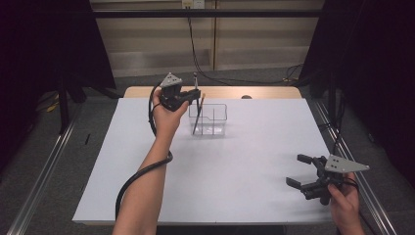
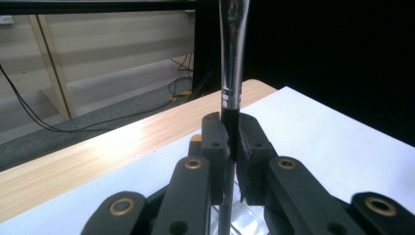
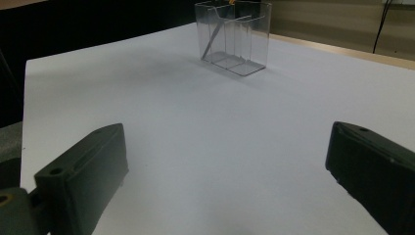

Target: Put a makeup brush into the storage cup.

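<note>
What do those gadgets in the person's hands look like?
Each is a black handheld tool with two blocky black fingers on linked bars with brass-coloured pins. The left gripper and the right gripper each carry a grey three-cornered plate on top. A thick black cable trails from the left one. The forearms are bare.

Even overhead light is brightening the white rectangular tabletop (image 1: 220,166), while black curtains at both sides are staying dark. The clear plastic divided box (image 3: 235,36) is casting a faint shadow. Glare is streaking the shiny metal brush ferrule (image 2: 232,54); nearby black jaws are blurring.
</note>
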A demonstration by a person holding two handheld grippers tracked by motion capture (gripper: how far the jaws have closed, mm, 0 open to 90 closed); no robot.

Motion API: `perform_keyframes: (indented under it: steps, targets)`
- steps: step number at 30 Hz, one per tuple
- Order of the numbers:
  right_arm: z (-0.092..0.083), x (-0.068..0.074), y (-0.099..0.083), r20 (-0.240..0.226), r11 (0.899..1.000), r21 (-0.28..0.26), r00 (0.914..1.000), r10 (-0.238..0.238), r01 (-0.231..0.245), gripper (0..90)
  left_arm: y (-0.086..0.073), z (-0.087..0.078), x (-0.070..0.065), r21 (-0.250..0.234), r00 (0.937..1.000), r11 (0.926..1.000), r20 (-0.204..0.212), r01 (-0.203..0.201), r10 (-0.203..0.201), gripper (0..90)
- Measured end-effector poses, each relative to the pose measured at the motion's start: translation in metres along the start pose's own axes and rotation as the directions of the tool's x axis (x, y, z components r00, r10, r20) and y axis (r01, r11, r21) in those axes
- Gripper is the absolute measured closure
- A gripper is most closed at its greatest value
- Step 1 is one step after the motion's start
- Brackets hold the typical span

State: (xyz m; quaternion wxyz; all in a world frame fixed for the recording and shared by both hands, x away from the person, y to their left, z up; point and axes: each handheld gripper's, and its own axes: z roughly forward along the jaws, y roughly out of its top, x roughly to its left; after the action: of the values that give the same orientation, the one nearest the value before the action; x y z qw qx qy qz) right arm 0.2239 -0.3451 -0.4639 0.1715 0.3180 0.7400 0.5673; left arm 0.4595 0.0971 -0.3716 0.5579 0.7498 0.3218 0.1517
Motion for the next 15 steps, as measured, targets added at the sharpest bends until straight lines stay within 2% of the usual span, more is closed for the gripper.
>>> perform_keyframes:
  steps: [10,15]
  targets:
    - [-0.0007,0.0002,0.0005,-0.003,1.0,-0.003,1.0,0.001,-0.001,1.4,-0.0045,0.0015,-0.0021,0.008,1.0,1.0,0.007,0.002,-0.002,83.6]
    - [0.0002,0.0008,0.0007,-0.002,1.0,-0.005,1.0,-0.001,0.001,1.4,-0.0078,0.0018,-0.0023,0.03,1.0,0.9995,0.004,-0.004,0.004,83.6]
